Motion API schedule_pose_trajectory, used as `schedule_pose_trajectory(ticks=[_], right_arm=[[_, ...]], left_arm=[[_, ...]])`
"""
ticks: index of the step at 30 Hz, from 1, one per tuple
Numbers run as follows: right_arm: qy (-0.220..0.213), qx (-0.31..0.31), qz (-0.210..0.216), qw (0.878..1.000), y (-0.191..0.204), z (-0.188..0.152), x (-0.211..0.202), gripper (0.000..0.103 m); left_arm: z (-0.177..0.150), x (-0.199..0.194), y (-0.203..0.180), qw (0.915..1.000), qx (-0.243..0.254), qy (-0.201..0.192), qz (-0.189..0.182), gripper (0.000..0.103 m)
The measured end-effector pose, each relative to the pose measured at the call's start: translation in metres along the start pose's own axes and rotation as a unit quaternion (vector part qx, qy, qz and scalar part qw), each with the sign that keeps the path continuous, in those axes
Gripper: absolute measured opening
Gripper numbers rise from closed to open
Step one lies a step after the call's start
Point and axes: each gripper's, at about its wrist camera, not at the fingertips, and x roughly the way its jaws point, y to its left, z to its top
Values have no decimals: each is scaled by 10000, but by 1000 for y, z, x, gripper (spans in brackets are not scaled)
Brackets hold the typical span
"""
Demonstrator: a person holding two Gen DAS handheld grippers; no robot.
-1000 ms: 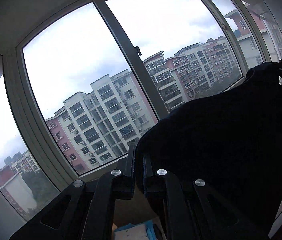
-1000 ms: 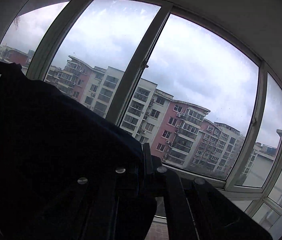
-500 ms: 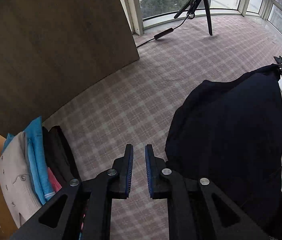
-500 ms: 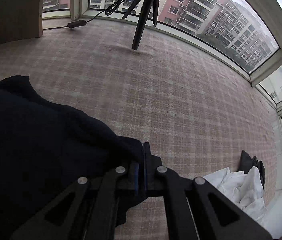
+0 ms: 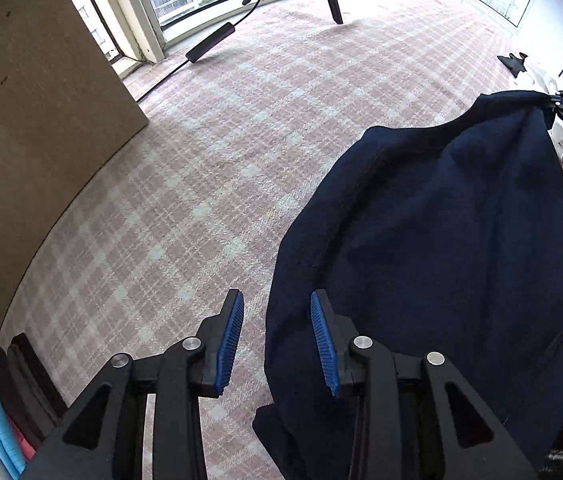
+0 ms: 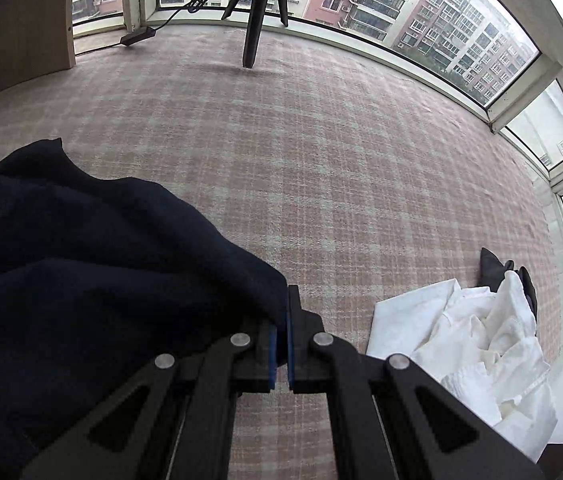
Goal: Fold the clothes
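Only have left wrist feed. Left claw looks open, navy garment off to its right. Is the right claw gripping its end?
Observer: Yes. Right claw is shut on the navy garment, pinching its edge between the pads.
Operator: Anything near the right claw's side?
Observer: A crumpled white garment lies on the plaid carpet, just right of that claw.
Operator: More behind it?
Observer: A dark item pokes out beyond the white pile; can't tell what it is.
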Motion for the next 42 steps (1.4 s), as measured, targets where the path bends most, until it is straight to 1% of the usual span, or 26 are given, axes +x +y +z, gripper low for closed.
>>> schedule_pose_trajectory(ticks=[2,4,7,8,9,10,13,14,16,18,20,22,25,27,28,31,34,36,38,39,40,42], right_arm=[[-23,-38,7,10000,4,1,0,3],[-30,-55,29,10000,7,0,0,3],[-33,-54,40,10000,7,0,0,3],[-29,-35,53,10000,6,1,1,3],[-25,-16,66,10000,5,1,2,3],[-21,3,78,10000,4,1,2,3],[-28,57,135,9999,1,3,3,3],[-83,65,148,9998,1,3,-1,3],[-205,77,172,9996,1,3,-8,3],[-450,112,285,9985,-1,3,-28,3],[-745,109,475,9960,-4,5,-56,3],[-1151,47,583,9916,-6,8,-93,3],[-1930,-108,831,9776,-7,11,-168,3],[-2468,-237,982,9638,-8,13,-221,3],[-2716,-323,1042,9562,-10,12,-249,3],[-3418,-553,1232,9300,-19,6,-338,3],[-4084,-785,1078,9030,-28,-11,-419,3],[-4434,-854,1114,8852,-36,-27,-467,3],[-4685,-857,1211,8709,-47,-39,-506,3],[-4809,-852,1247,8637,-53,-46,-525,3],[-4917,-831,1238,8579,-58,-52,-540,3],[-5129,-784,1264,8455,-66,-63,-568,3]], left_arm=[[1,11,-6,9996,191,144,120,33],[0,17,-7,9996,171,244,-14,33],[1,20,-8,9996,147,191,-133,31],[1,20,-8,9996,94,174,-204,22],[2,20,-7,9994,25,161,-291,10],[2,20,-6,9993,-50,155,-341,5],[1,13,-2,9993,-272,69,-242,5],[0,5,0,9992,-372,-23,-172,4],[-4,-28,12,9964,-733,-379,-188,4],[-12,-79,25,9911,-1009,-861,-118,4],[-24,-140,32,9848,-1107,-1317,227,4],[-40,-204,37,9747,-1252,-1762,563,4],[-68,-303,40,9538,-1496,-2410,991,4],[-88,-365,26,9369,-1549,-2777,1450,4],[-99,-395,18,9272,-1566,-2953,1691,4],[-130,-471,-12,9007,-1659,-3313,2269,4],[-155,-529,-51,8768,-1614,-3552,2810,4],[-165,-558,-75,8636,-1606,-3627,3112,4],[-177,-587,-96,8518,-1636,-3716,3312,4],[-182,-602,-104,8462,-1664,-3790,3356,4],[-186,-616,-113,8392,-1677,-3890,3410,4],[-194,-642,-132,8224,-1657,-4111,3566,4]])
